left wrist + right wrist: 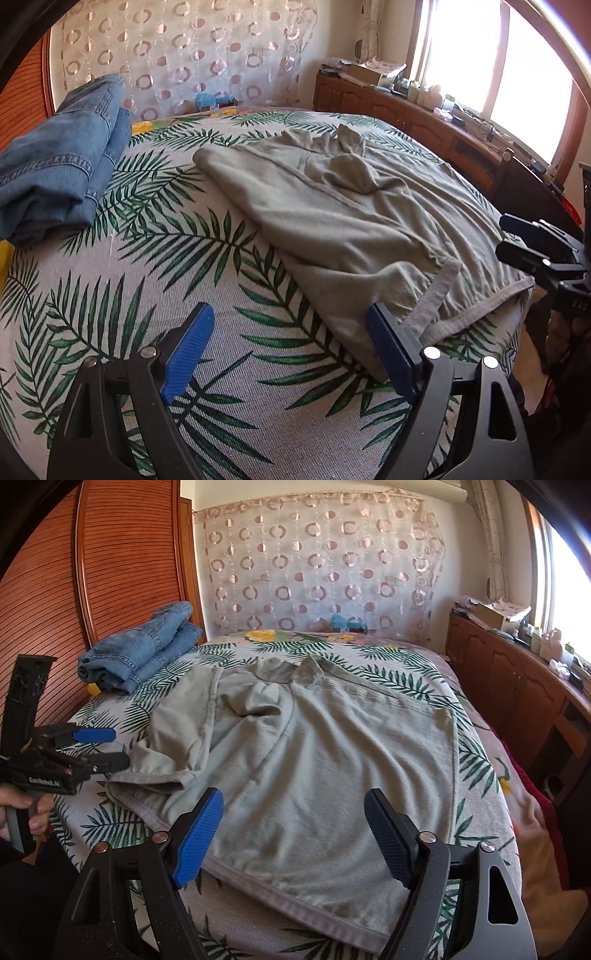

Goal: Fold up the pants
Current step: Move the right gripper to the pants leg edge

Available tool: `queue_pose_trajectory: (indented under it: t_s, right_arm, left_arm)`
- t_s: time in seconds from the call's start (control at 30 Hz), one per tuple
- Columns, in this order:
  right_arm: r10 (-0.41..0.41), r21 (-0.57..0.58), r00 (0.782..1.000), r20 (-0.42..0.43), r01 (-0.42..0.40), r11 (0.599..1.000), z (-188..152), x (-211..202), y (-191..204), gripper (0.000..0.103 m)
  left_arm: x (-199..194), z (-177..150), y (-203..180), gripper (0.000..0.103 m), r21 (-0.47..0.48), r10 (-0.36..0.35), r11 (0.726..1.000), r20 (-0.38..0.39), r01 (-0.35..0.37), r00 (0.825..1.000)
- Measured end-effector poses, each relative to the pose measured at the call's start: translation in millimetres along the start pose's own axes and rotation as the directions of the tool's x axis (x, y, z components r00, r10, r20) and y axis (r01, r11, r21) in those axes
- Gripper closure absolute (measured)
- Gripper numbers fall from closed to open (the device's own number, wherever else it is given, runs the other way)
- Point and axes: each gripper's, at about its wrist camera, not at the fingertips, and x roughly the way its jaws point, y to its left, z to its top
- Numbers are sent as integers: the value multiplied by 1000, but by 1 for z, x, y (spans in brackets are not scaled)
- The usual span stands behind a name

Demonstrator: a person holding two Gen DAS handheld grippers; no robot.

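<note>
Grey-green pants point(343, 221) lie spread and rumpled on the leaf-print bed point(147, 229); in the right wrist view the pants point(314, 760) fill the middle, with one leg hem point(147, 782) bunched at the near left. My left gripper point(291, 332) is open and empty, its right finger beside the near hem; it also shows in the right wrist view point(110, 747) just left of the bunched hem. My right gripper point(295, 823) is open and empty above the near hem of the pants; it shows at the right edge of the left wrist view point(517, 240).
Folded blue jeans point(59, 166) lie at the bed's far left, also in the right wrist view point(144, 650). A slatted wooden wardrobe point(92, 572) stands to the left. A cluttered wooden sideboard point(517, 664) runs under the window on the right. A curtain point(314, 565) hangs behind.
</note>
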Motion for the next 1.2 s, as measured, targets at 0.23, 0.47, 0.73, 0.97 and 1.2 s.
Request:
queue_pose_trajectory:
  t_s: [0.23, 0.47, 0.73, 0.97, 1.2]
  right_arm:
    - [47, -18, 999, -6, -47, 999, 8, 9, 10, 42]
    - [98, -29, 995, -26, -99, 995, 13, 22, 17, 54]
    - [155, -18, 986, -68, -157, 987, 17, 38, 24, 63]
    - [185, -14, 976, -117, -187, 982, 15, 52, 31, 66]
    - [215, 0, 968, -132, -217, 976, 19, 55, 29, 80]
  left_arm:
    - [0, -5, -5, 18, 31, 37, 999, 25, -37, 999]
    - [-2, -7, -5, 18, 33, 38, 999, 44, -40, 998]
    - [-4, -8, -3, 18, 24, 31, 999, 52, -32, 998]
    - [-4, -8, -4, 18, 30, 32, 999, 58, -34, 998]
    - [-5, -9, -3, 18, 24, 36, 999, 55, -38, 998]
